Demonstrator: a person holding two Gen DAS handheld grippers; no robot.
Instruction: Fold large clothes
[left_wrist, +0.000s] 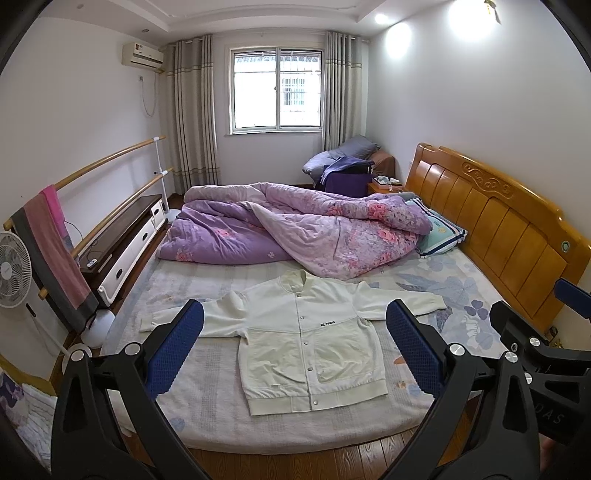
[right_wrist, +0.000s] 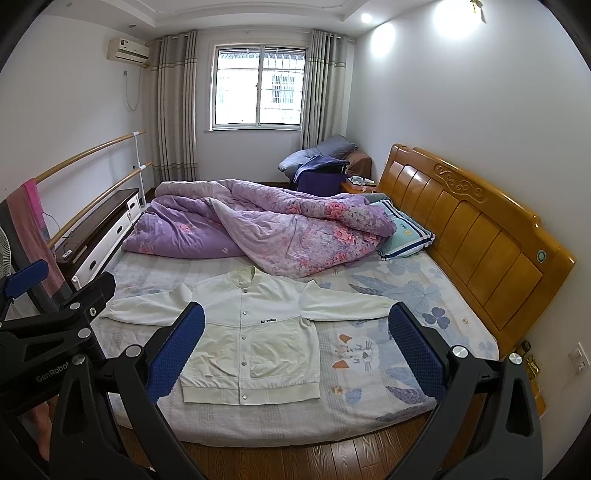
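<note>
**foldnoob:** Two spread hand-held grippers, nothing gripped yet. Whole bed in view, purple quilt bunched at the far side, and the white jacket lying flat, front up and snapped shut, on the near half with its hem toward me. Where do I start?

**laundry_dad:** Start big: the body looks smooth already, so I'd leave it alone. Then the sleeves. Left sleeve runs out toward the bed's foot, right sleeve points at the headboard. Your left hand-held gripper and right hand-held gripper both hover short of the mattress edge, jaws wide, well apart from the cloth.

**foldnoob:** So grab a cuff?

**laundry_dad:** Yeah, pinch the right cuff through both layers, lift low, and lay the sleeve across the chest. Same on the other side. I'd guess knit like this drags on the sheet, so lift rather than slide it.
</note>
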